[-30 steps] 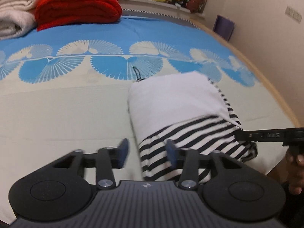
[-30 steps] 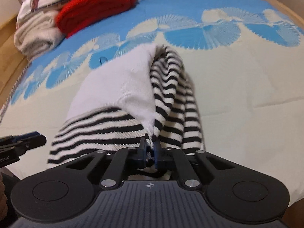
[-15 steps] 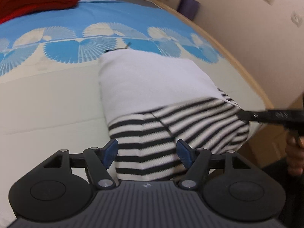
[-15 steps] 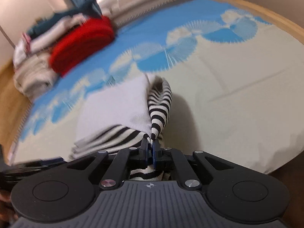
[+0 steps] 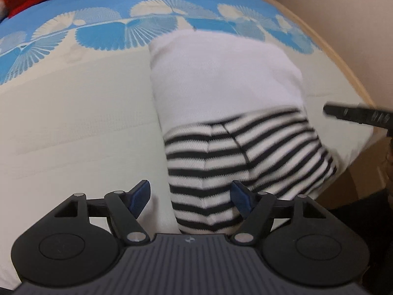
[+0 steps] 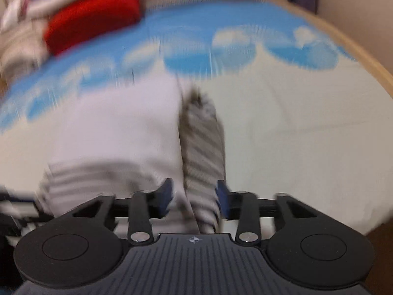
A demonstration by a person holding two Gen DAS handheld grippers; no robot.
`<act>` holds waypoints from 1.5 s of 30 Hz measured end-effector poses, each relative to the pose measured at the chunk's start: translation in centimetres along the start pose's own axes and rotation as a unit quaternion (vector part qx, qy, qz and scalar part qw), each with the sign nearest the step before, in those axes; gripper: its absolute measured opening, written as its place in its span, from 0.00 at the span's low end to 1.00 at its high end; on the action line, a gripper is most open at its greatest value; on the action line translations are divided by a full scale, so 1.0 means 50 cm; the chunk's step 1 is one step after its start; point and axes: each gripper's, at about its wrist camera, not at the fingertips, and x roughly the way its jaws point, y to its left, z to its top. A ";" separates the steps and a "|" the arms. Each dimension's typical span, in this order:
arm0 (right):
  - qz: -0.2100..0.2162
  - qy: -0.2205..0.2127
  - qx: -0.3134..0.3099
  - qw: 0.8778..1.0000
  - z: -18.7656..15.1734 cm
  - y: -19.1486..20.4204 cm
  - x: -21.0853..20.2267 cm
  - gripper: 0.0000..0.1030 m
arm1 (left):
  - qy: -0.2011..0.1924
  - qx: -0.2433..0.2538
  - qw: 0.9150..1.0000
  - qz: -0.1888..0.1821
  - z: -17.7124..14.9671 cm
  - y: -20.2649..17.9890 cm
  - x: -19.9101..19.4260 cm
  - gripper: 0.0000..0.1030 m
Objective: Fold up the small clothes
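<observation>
A small white garment with black-and-white striped parts (image 5: 221, 93) lies folded on the bed near its front edge. It also shows, blurred, in the right wrist view (image 6: 127, 127). My left gripper (image 5: 190, 198) is open, its blue pads on either side of the striped near end. My right gripper (image 6: 195, 195) is open, its pads on either side of the striped fold at the garment's right edge (image 6: 203, 147). The right gripper's finger shows at the right of the left wrist view (image 5: 356, 115).
The bed sheet (image 5: 73, 123) is cream with a blue fan pattern at the back. A red folded blanket (image 6: 91, 22) and pale folded towels (image 6: 17, 46) lie at the back left. The bed's wooden edge (image 5: 343, 66) and wall run along the right.
My right gripper has opened and let go of the striped fold. My left gripper has opened wider and moved closer over the garment's near end. The right view is blurred by motion.
</observation>
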 end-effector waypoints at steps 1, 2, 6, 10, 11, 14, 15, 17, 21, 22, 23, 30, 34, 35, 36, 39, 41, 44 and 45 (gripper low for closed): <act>0.016 -0.018 0.020 1.000 0.014 -0.008 -0.002 0.59 | -0.007 -0.014 1.000 -0.002 0.006 0.011 -0.007 0.75; 0.037 -0.028 0.038 0.998 0.033 -0.014 -0.001 0.61 | -0.014 -0.028 1.000 -0.004 0.011 0.020 -0.015 0.75; 0.082 -0.007 0.066 0.994 0.111 -0.030 0.059 0.64 | -0.050 -0.073 0.996 0.008 0.032 0.051 -0.038 0.75; 0.077 0.057 0.116 0.989 0.144 -0.055 0.161 0.63 | -0.067 -0.080 0.994 0.034 0.048 0.056 -0.050 0.75; 0.082 0.063 0.135 0.985 0.146 -0.056 0.172 0.60 | -0.070 -0.079 0.994 0.033 0.054 0.057 -0.052 0.75; 0.111 0.038 0.160 0.980 0.162 -0.044 0.176 0.28 | -0.076 -0.072 0.994 0.017 0.064 0.045 -0.053 0.75; 0.111 0.025 0.150 0.982 0.167 -0.038 0.175 0.05 | -0.074 -0.067 0.995 0.008 0.067 0.038 -0.050 0.75; 0.086 0.017 0.131 0.987 0.170 -0.032 0.181 0.04 | -0.058 -0.054 0.997 -0.016 0.068 0.025 -0.036 0.75; 0.032 0.016 0.096 0.995 0.176 -0.025 0.200 0.02 | 0.001 -0.020 1.000 0.000 0.055 -0.008 0.013 0.77; 0.005 0.006 0.081 0.997 0.176 -0.023 0.200 0.00 | 0.009 -0.015 1.000 0.015 0.052 -0.011 0.021 0.78; -0.045 -0.007 0.061 0.997 0.174 -0.018 0.195 0.02 | 0.013 -0.014 0.999 0.026 0.051 -0.012 0.025 0.81; 0.022 -0.056 0.102 0.993 0.149 -0.061 0.079 0.52 | -0.003 -0.031 0.999 0.021 0.087 0.006 -0.030 0.80; 0.087 0.010 0.053 0.995 0.090 -0.033 0.057 0.72 | -0.026 -0.049 0.998 0.005 0.169 0.049 -0.047 0.81; 0.094 0.040 0.044 0.994 0.070 -0.029 0.068 0.73 | -0.031 -0.058 0.998 0.000 0.191 0.061 -0.039 0.82; 0.090 0.069 0.034 0.993 0.054 -0.025 0.084 0.74 | -0.034 -0.069 0.997 -0.013 0.210 0.075 -0.024 0.82; 0.060 0.139 0.013 0.988 0.018 -0.024 0.132 0.79 | -0.005 -0.126 0.989 -0.074 0.229 0.120 0.054 0.82; 0.049 0.156 0.027 0.986 0.010 -0.031 0.148 0.83 | 0.008 -0.167 0.979 -0.116 0.211 0.142 0.108 0.82; 0.055 0.166 0.045 0.984 0.012 -0.030 0.159 0.80 | 0.025 -0.191 0.973 -0.130 0.206 0.143 0.150 0.82; 0.057 0.163 0.044 0.984 0.015 -0.026 0.161 0.72 | 0.027 -0.184 0.973 -0.136 0.209 0.138 0.157 0.82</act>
